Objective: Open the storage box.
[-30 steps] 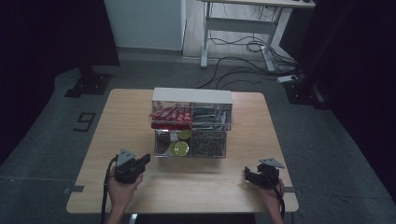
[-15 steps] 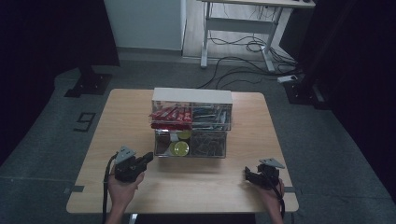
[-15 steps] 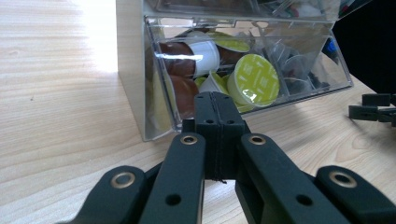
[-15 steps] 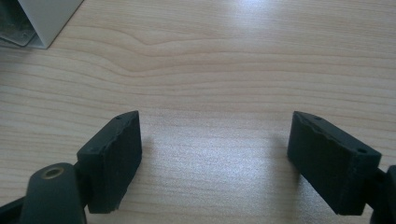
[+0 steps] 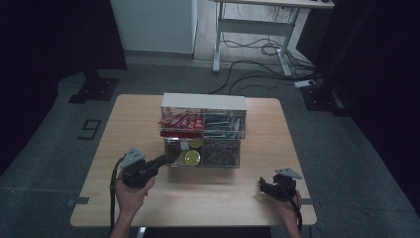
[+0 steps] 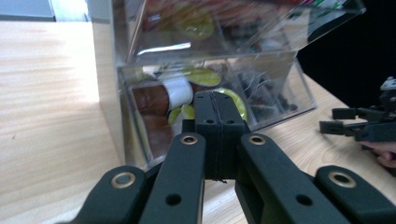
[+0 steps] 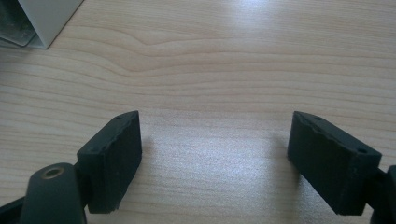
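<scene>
A clear plastic drawer cabinet [image 5: 203,101] stands mid-table. Its lower left drawer [image 5: 189,157] holds yellow-green rolls and brown items. My left gripper [image 5: 161,161] is shut with nothing between its jaws, and its tips hover just in front of that drawer's left front corner. In the left gripper view the closed tips [image 6: 218,100] sit before the drawer's clear front [image 6: 154,116]. My right gripper [image 5: 262,186] rests near the table's front right, open. Its fingers [image 7: 114,154] stand wide apart over bare wood.
The upper left drawer [image 5: 181,121] holds red packets and sticks out a little. The upper right drawer [image 5: 224,124] holds bluish items, the lower right [image 5: 220,151] dark clips. The wooden table [image 5: 129,119] ends close behind both hands. The cabinet's corner [image 7: 32,18] lies far from the right gripper.
My left gripper has risen a little and edged toward the cabinet's lower left drawer, jaws still shut. The right gripper has stayed put.
</scene>
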Available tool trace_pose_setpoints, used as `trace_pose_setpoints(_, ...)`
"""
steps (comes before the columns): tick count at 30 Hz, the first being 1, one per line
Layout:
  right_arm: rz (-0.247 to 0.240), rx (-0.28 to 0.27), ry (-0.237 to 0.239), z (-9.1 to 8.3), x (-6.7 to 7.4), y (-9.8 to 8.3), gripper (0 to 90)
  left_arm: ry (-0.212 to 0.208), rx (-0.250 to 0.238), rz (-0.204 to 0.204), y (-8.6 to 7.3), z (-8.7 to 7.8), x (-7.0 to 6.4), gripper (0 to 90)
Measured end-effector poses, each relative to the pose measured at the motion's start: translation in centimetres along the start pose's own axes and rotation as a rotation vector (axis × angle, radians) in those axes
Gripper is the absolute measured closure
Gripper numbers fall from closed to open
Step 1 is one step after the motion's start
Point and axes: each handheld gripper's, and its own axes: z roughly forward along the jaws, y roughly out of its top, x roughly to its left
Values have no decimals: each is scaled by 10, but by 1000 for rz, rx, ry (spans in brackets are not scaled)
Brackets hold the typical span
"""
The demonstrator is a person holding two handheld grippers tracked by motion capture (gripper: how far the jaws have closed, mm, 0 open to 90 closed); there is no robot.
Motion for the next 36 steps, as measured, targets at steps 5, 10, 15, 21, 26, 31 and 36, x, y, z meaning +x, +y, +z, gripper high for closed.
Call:
trace_pose_setpoints(5,0,-1,1,0,0,0,175,-22,-4,-2,6,0,-3,900)
trace_pose_setpoints(10,2,-1,-2,0,0,0,175,-29,-7,5,13,-1,-7,900)
trace_pose_setpoints(15,3,-1,-4,0,0,0,175,-37,-10,13,18,-1,-11,900)
trace_pose_setpoints(21,4,-1,-6,0,-1,0,174,-49,-15,23,27,-1,-17,900)
trace_pose_setpoints(26,5,-1,-7,0,-1,0,174,-57,-19,38,33,-2,-21,900)
trace_pose_setpoints(31,6,-1,-9,0,-1,0,174,-72,-24,43,39,-2,-24,900)
trace_pose_setpoints(36,7,-2,-10,0,-1,0,175,-80,-18,49,44,1,-27,900)
